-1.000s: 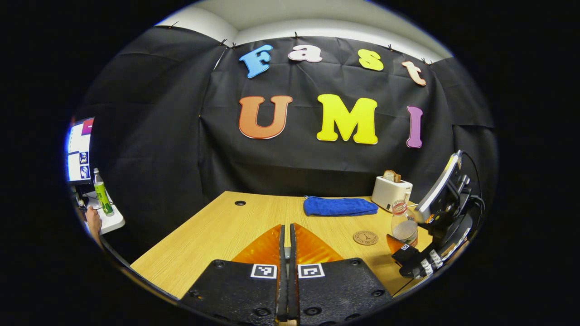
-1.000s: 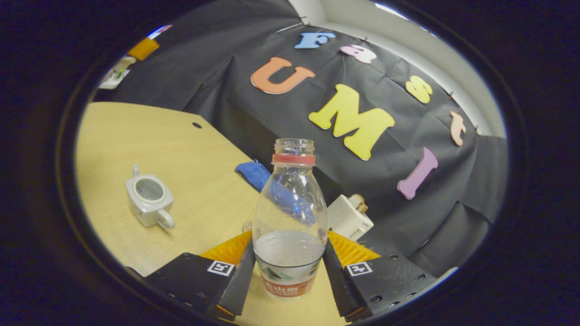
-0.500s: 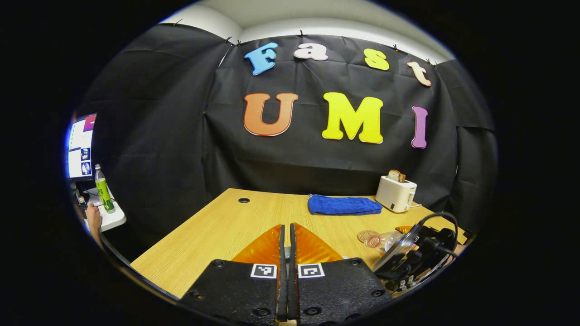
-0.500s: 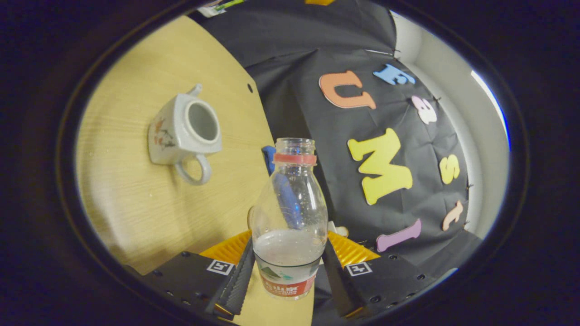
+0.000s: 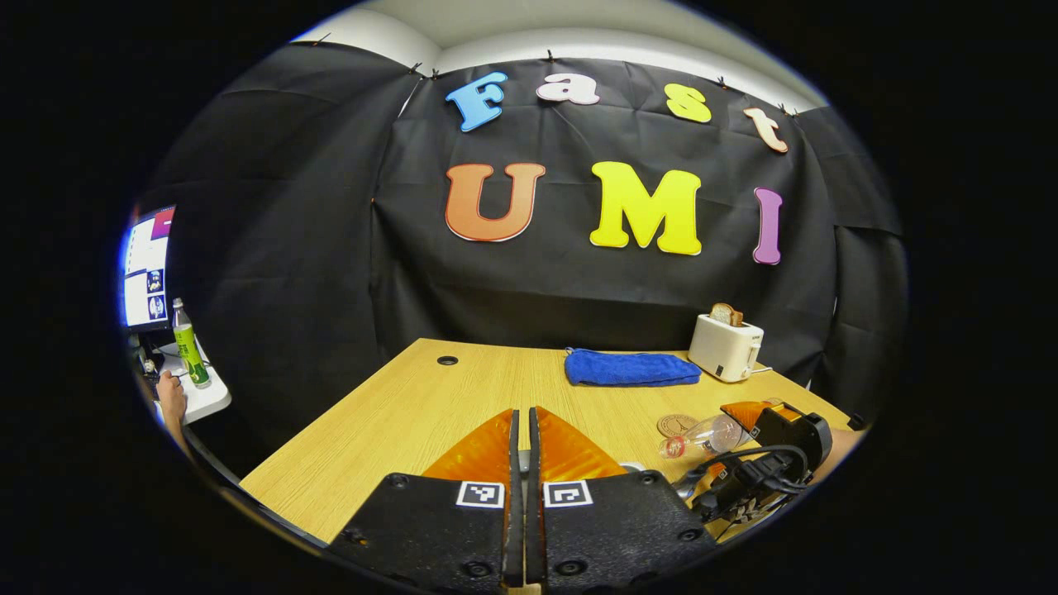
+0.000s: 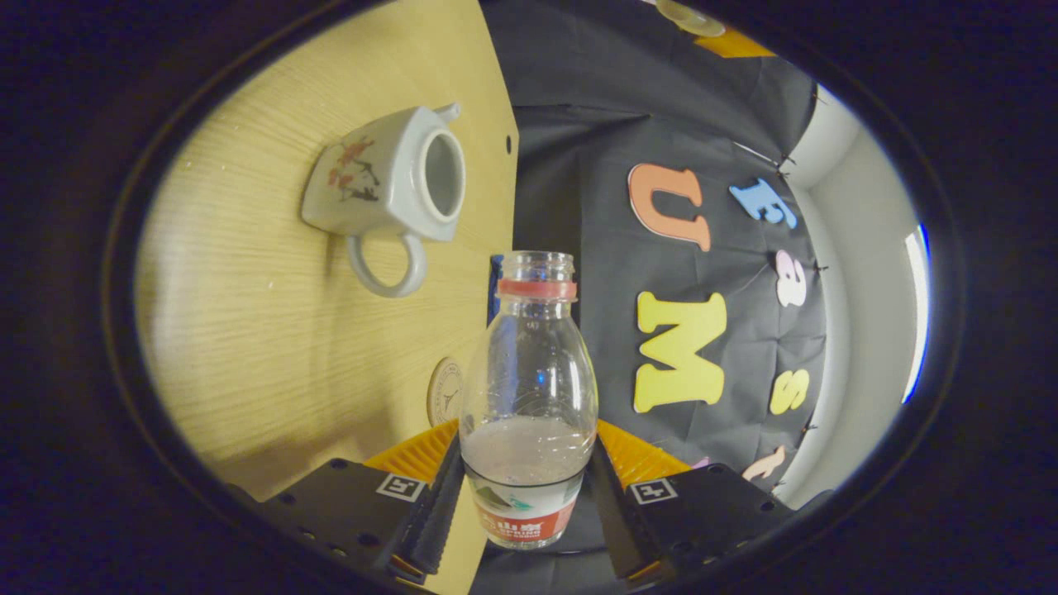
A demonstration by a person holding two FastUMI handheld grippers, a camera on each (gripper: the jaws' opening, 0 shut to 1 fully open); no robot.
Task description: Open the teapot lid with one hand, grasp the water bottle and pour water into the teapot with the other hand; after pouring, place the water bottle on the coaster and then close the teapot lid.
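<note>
Right gripper [image 6: 525,487] clamps the water bottle [image 6: 529,397], tipped almost sideways, mouth near the lidless teapot [image 6: 388,178] on the table [image 6: 248,330]. Left gripper [image 5: 519,463] is pinched shut; whether on the lid, I cannot tell. Pouring step; next, bring the mouth over the opening

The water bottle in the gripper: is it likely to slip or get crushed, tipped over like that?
The water bottle is clear thin plastic, so it probably flexes if squeezed hard. Both fingers of the right gripper press on its lower part, at the label, which likely steadies it. It looks under half full, so fairly light. Its mouth is uncapped, so water may spill once tilted further.
</note>
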